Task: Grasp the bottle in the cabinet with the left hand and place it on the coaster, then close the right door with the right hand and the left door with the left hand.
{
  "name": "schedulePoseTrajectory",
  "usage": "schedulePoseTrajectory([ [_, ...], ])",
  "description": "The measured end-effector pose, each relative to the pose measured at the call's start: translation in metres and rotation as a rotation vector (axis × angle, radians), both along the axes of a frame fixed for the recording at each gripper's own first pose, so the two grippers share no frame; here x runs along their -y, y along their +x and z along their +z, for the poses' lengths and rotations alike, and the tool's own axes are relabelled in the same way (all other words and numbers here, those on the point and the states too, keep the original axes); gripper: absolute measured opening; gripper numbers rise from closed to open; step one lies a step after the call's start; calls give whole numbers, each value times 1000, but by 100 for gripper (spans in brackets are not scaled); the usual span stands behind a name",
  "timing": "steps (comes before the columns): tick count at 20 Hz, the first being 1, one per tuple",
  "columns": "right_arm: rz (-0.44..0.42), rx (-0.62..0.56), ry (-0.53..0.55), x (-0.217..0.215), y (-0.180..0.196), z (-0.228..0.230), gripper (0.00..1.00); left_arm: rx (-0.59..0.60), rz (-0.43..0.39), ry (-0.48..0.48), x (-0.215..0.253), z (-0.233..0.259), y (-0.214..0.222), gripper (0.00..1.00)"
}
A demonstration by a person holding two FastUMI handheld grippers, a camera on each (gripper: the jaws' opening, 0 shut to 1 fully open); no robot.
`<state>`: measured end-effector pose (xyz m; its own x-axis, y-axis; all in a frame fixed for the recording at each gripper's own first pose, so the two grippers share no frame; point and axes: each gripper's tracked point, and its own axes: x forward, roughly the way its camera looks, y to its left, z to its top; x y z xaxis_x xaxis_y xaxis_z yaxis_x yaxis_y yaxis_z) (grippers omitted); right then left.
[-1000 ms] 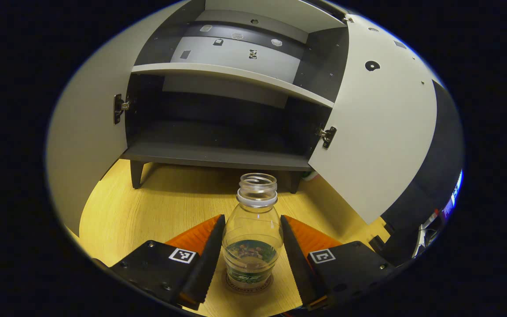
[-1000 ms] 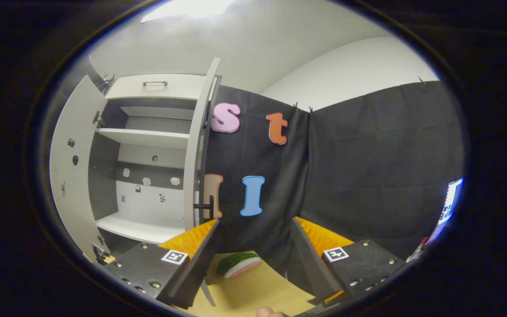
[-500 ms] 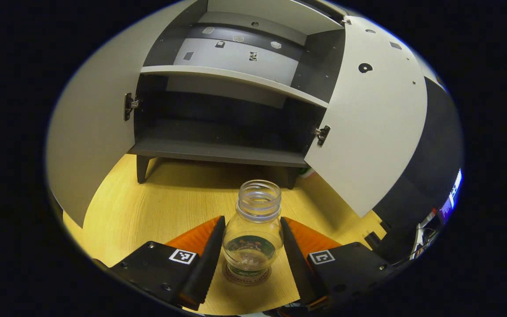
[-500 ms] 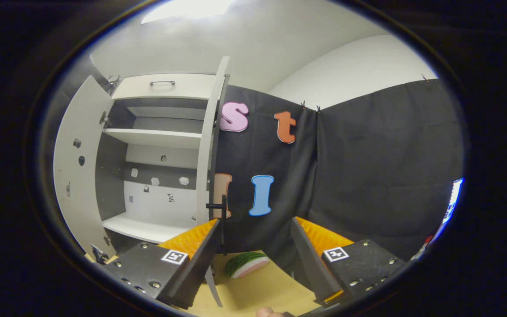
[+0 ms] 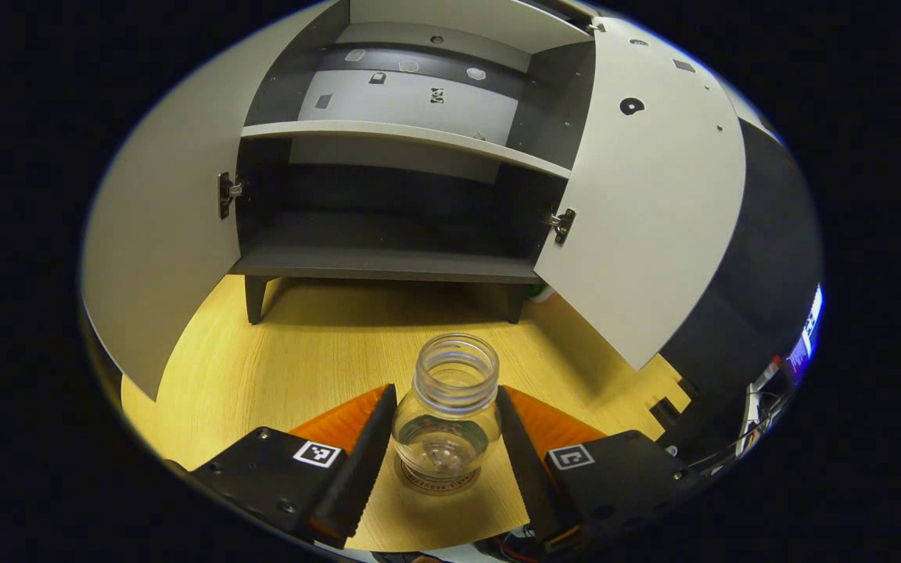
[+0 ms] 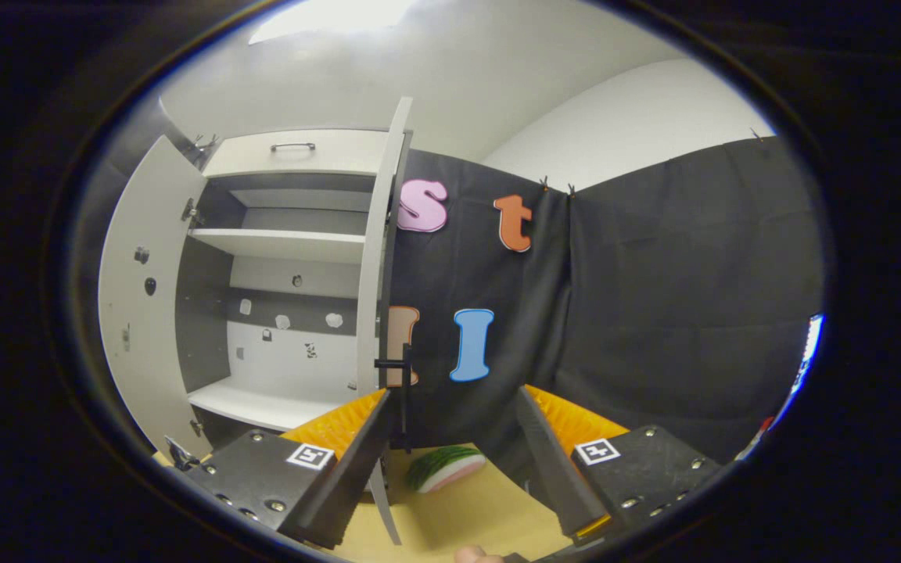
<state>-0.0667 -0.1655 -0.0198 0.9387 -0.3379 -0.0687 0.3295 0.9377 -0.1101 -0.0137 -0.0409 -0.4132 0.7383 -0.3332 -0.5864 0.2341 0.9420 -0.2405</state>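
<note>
Down by our left gripper, the bottle stands upright on the coaster, fingers spread either side and seemingly clear of the glass, so placement looks done. Our right gripper hangs open on nothing. Beyond, the right door and left door gape wide: both closings remain.

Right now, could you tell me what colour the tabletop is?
Yellowish light wood grain tabletop, best in the left gripper view.
</note>
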Motion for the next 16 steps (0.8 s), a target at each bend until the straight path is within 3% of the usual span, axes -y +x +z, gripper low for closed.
schedulePoseTrajectory([
  [4,4,-10,1,0,-1,-4,96,26,3,-14,5,10,4,83],
  [7,4,-11,0,0,-2,-5,96,22,11,3,4,12,9,92],
  [16,-5,-16,26,5,1,-14,96,107,26,-51,10,69,22,93],
])
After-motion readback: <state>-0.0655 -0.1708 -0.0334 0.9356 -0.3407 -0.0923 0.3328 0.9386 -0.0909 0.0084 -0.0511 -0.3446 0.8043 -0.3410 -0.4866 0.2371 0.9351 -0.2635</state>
